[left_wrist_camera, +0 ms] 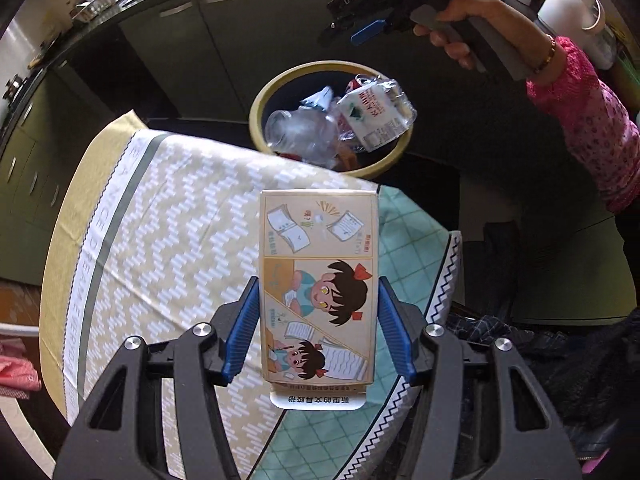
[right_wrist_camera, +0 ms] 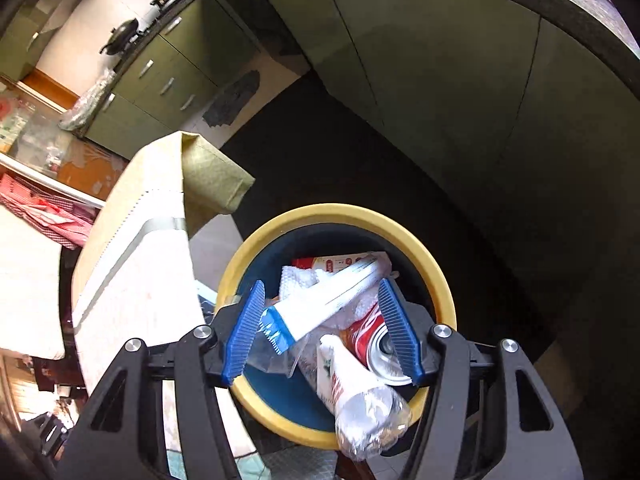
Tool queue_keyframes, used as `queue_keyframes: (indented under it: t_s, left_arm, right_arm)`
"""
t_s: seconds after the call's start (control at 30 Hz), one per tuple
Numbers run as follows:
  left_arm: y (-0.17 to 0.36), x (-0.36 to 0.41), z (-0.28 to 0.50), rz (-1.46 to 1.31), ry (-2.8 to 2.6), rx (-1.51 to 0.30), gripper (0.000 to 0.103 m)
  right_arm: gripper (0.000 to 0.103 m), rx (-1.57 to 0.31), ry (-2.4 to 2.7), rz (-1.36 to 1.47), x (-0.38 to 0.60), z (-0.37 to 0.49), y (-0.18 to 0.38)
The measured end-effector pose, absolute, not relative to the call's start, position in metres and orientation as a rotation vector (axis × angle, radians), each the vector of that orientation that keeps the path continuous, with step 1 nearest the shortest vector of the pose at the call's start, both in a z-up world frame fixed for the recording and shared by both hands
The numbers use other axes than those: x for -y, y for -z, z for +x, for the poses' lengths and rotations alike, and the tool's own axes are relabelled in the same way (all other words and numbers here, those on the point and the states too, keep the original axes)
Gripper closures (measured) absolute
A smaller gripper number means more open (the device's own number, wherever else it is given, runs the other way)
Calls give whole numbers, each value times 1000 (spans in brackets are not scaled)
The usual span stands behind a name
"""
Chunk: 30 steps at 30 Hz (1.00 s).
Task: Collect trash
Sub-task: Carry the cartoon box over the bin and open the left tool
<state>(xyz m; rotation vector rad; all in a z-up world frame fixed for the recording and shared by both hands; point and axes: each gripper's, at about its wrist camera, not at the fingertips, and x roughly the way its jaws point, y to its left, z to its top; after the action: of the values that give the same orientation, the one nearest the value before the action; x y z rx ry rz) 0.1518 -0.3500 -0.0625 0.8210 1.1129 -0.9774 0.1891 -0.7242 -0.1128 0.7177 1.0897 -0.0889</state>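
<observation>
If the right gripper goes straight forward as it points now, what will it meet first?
Probably the white plastic wrapper lying atop the trash in the yellow-rimmed bin; the open right gripper hangs directly above it, though depth is unclear.

The left wrist view looks forward and slightly down from close above the cloth-covered table [left_wrist_camera: 168, 216], facing past its far edge toward the yellow-rimmed bin [left_wrist_camera: 260, 108] on the floor and the green cabinets [left_wrist_camera: 208, 36] behind. The right wrist view hangs almost directly over that bin [right_wrist_camera: 432, 268] — far nearer, facing steeply down into it. Both views share the bin, the table's corner [right_wrist_camera: 132, 248] and the cabinets [right_wrist_camera: 432, 68] — and the left view also catches the right gripper [left_wrist_camera: 340, 30] above the bin.
</observation>
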Motion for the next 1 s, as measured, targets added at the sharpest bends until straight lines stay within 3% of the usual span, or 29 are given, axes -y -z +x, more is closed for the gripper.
queue_keyframes:
  t_s: [0.17,0.4,0.77,0.8,0.87,1.0]
  left_arm:
    - [67,410,161,837,1037,-1097,48]
    - [91,498,197,812,1034,-1100,48]
    - [154,569,244,790,924,-1203,47]
    - [157,572,246,791,915,-1202,45]
    - [161,575,249,779,903,-1197,31]
    - [162,577,252,752,910,-1209,26]
  right_arm:
    - [43,-950,19,768,728,100,90]
    - [43,-867,46,833,728,-10,111]
    - [38,-847,68,915,723,-65,152]
    - [38,-849,71,915,722,-67,154]
    - [37,-847,76,918,724,-67,155]
    - [34,-840,91,913,722,-76,155]
